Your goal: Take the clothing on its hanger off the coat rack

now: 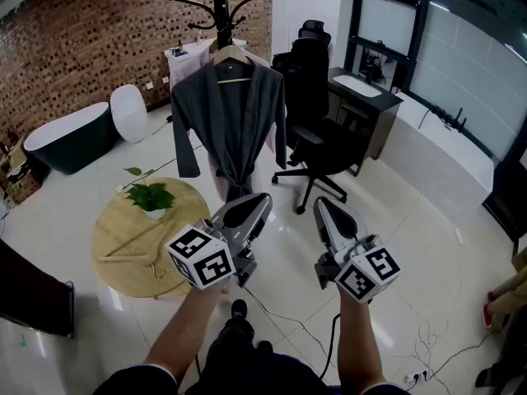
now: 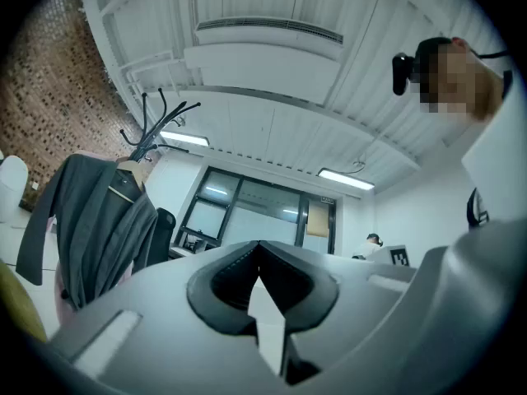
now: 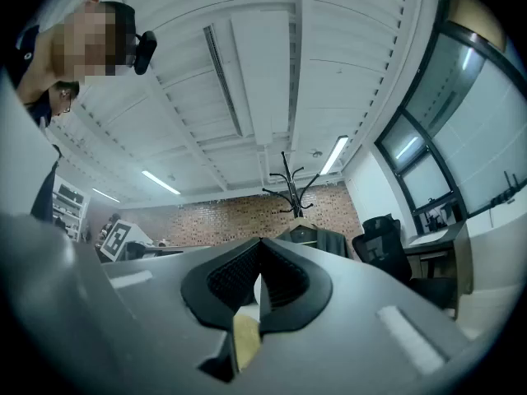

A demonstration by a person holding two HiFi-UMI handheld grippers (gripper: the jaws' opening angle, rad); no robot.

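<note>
A dark grey robe (image 1: 230, 122) hangs on a wooden hanger (image 1: 232, 56) from the black coat rack (image 1: 222, 6) at the far middle of the room. My left gripper (image 1: 262, 197) and right gripper (image 1: 321, 204) are both held well short of it, side by side, tips pointing toward the robe. Both have their jaws shut with nothing between them. In the left gripper view the robe (image 2: 95, 220) and rack (image 2: 152, 130) show at left beyond the left gripper (image 2: 259, 245). In the right gripper view the robe (image 3: 317, 239) and rack (image 3: 290, 179) appear straight ahead past the right gripper (image 3: 259, 243).
A round wooden table (image 1: 123, 237) with a potted plant (image 1: 150, 197) and a spare hanger stands left of my grippers. A black office chair (image 1: 317, 130) and a desk (image 1: 362, 97) stand right of the robe. A dark bathtub (image 1: 66, 138) sits far left. Cables lie on the tiled floor.
</note>
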